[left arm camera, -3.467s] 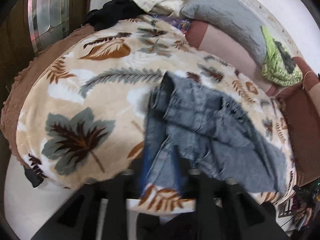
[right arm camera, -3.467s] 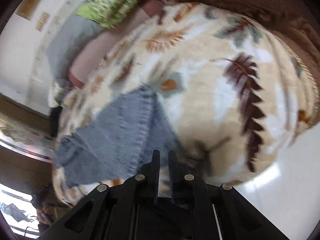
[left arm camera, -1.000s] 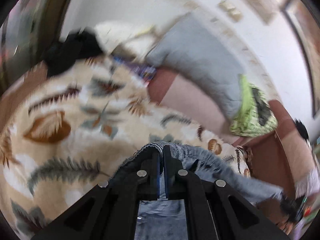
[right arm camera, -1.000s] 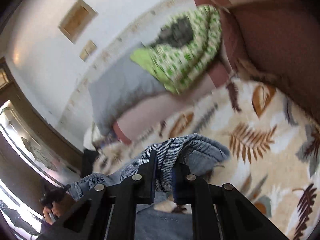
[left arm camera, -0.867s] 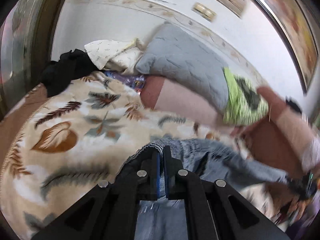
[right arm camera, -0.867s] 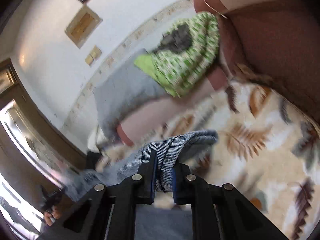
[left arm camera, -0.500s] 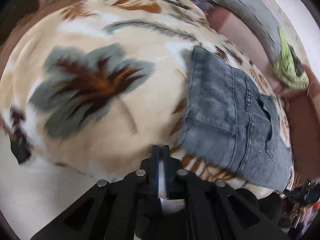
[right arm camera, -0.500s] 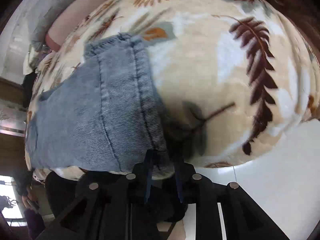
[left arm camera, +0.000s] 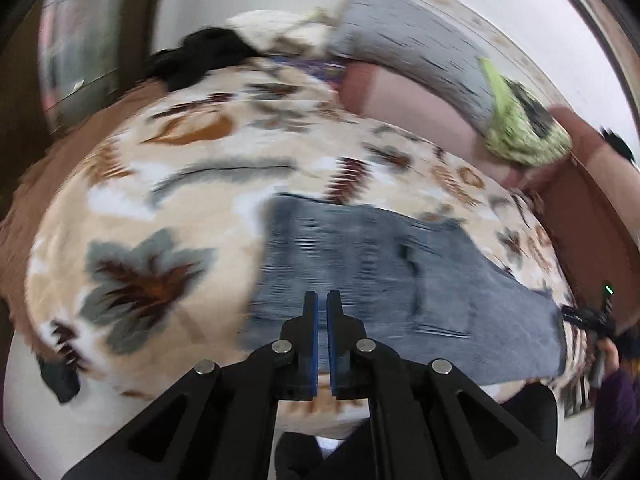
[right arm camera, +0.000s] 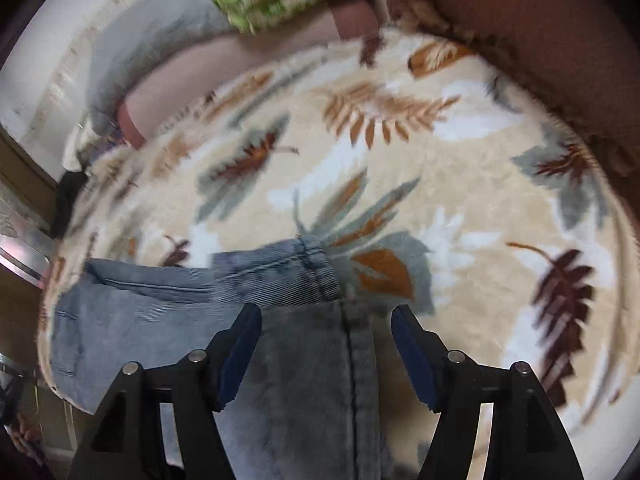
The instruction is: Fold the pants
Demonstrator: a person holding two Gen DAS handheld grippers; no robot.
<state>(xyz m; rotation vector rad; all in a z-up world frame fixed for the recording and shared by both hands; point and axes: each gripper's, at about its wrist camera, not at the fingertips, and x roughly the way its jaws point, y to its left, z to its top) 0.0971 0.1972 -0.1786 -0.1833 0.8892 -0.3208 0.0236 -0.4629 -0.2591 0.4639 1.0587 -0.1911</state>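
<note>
The blue denim pants (left arm camera: 384, 280) lie folded at the near edge of the leaf-patterned blanket (left arm camera: 168, 208). The left gripper (left arm camera: 322, 308) is pressed together, empty; the right gripper (right arm camera: 326, 320) hangs spread over the denim.

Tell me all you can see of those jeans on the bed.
The jeans are faded blue-grey denim, lying folded and mostly flat on the leaf-print blanket near its front edge. A back pocket and stitched seams show on top. In the right wrist view a hemmed edge lies doubled across the rest, and a long seam runs between the open right gripper, which is not gripping them. The left gripper is shut and empty in front of them.
</note>
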